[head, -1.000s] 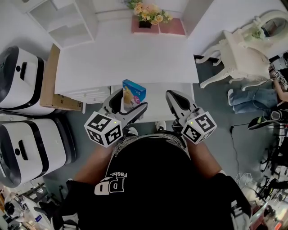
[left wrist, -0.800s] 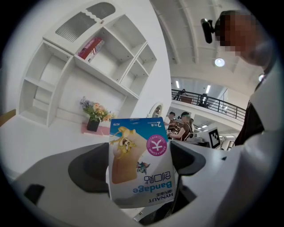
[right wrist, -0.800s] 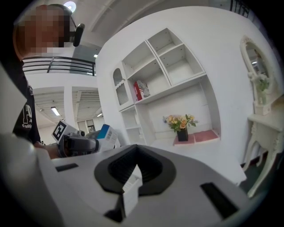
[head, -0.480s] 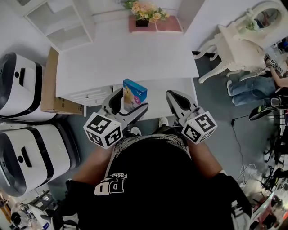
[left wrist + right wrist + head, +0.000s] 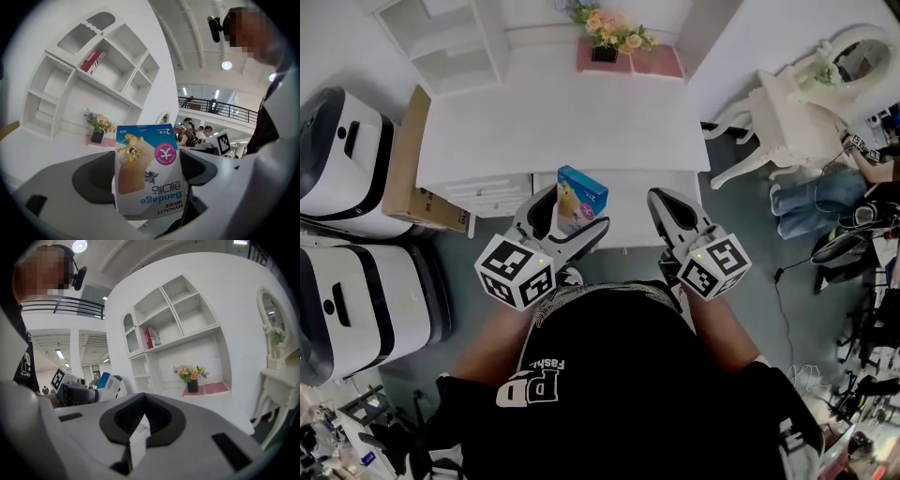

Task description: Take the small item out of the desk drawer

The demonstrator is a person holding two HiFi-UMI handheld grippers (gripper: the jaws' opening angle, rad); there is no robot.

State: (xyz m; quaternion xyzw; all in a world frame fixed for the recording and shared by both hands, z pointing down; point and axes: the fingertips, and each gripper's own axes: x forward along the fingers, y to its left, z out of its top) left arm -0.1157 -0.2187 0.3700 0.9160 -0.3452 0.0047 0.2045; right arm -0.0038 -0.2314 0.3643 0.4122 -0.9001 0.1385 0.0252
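Note:
A small blue and white bandage box stands upright between the jaws of my left gripper, which is shut on it. In the left gripper view the box fills the middle, its print upside down, with the left gripper clamped on its lower part. My right gripper is held beside it, shut with nothing in it; its jaws meet in the right gripper view. Both hang over a plain white panel that juts out below the desk top and looks like the drawer. Its inside is not visible.
Flowers in a dark pot stand on a pink mat at the desk's back, beside a white shelf unit. A cardboard box and two white machines are at the left. A white ornate dressing table and another person's legs are at the right.
The head view has drifted slightly. Both grippers and the box keep the same place and hold.

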